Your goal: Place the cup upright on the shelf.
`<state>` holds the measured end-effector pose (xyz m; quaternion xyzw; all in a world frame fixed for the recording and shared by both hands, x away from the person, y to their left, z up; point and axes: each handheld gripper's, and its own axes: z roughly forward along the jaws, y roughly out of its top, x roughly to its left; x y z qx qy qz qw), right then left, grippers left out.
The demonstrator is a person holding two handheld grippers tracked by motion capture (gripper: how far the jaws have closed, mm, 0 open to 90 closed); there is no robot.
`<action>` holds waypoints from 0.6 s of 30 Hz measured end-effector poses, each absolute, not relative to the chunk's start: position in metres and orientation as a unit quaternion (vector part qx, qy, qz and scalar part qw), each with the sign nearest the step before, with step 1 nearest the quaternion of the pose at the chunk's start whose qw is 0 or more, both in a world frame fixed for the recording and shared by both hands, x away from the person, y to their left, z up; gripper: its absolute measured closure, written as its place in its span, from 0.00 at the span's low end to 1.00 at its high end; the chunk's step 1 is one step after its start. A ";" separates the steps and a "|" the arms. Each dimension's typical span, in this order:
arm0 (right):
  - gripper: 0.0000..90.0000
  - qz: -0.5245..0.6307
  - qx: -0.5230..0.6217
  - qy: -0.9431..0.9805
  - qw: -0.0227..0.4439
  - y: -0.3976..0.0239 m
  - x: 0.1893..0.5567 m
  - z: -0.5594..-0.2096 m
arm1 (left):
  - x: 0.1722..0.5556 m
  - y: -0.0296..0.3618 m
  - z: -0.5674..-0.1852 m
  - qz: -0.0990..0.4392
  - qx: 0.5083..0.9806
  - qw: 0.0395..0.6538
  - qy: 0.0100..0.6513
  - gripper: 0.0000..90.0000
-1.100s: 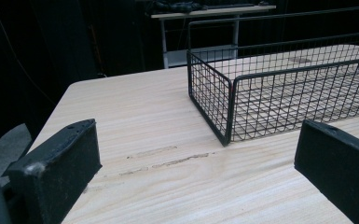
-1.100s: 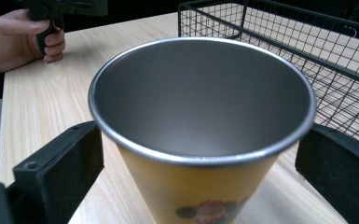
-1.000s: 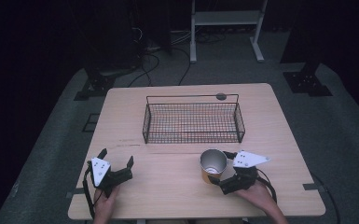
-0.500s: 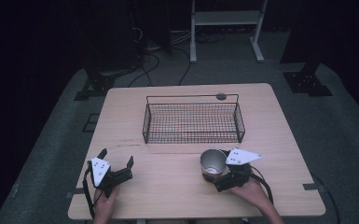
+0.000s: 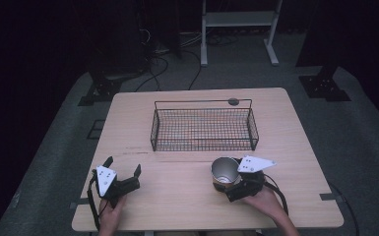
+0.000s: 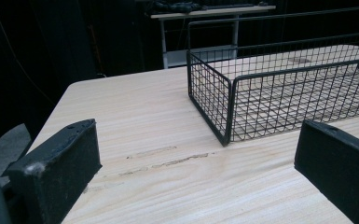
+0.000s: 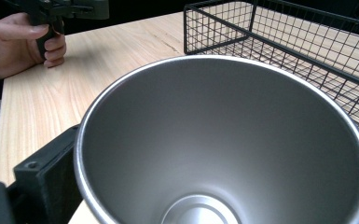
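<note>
— What has moved since a second ago?

— Only a little: seen from above, the right gripper [image 5: 230,183] and the metal cup [image 5: 225,170] it holds have shifted slightly left along the wooden table [image 5: 187,201], and the cup now stands more upright. The left gripper [image 5: 124,172] has stayed put at the near left corner.

— Start with the high view.

— A black wire basket [image 5: 203,129] sits at the table's middle, towards the far side. The cup is just in front of its near right corner, apart from it, its open mouth facing up. The right gripper's jaws close on the cup from the person's side. The left gripper rests well apart from both, jaws spread, nothing between them.

— And the left gripper view?

— Two black jaws stand wide apart over bare wood. The basket [image 6: 279,93] lies ahead and to the right — its near corner is nearest the camera.

— The right gripper view?

— The cup [image 7: 224,154] is seen from just above its rim, its grey inside and round bottom plain. One jaw presses its outer wall at lower left. Beyond it are the basket [image 7: 307,42] and, far left, the person's other hand [image 7: 18,44] on its gripper.
</note>
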<state>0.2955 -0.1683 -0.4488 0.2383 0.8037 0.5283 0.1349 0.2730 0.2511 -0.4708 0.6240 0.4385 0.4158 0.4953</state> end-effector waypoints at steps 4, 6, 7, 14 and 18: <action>0.09 0.532 0.235 0.802 0.136 -0.168 0.296 -0.448 | 0.273 0.251 -0.471 0.416 0.624 0.496 0.439 0.00; 0.09 0.531 0.237 0.802 0.135 -0.169 0.297 -0.448 | 0.273 0.251 -0.471 0.415 0.624 0.496 0.439 0.00; 0.10 0.531 0.238 0.802 0.135 -0.169 0.297 -0.448 | 0.273 0.251 -0.471 0.415 0.624 0.496 0.439 0.00; 0.13 0.530 0.237 0.802 0.137 -0.169 0.297 -0.448 | 0.273 0.251 -0.471 0.415 0.624 0.496 0.438 0.00; 0.13 0.530 0.235 0.804 0.133 -0.170 0.297 -0.447 | 0.273 0.251 -0.471 0.415 0.624 0.496 0.438 0.00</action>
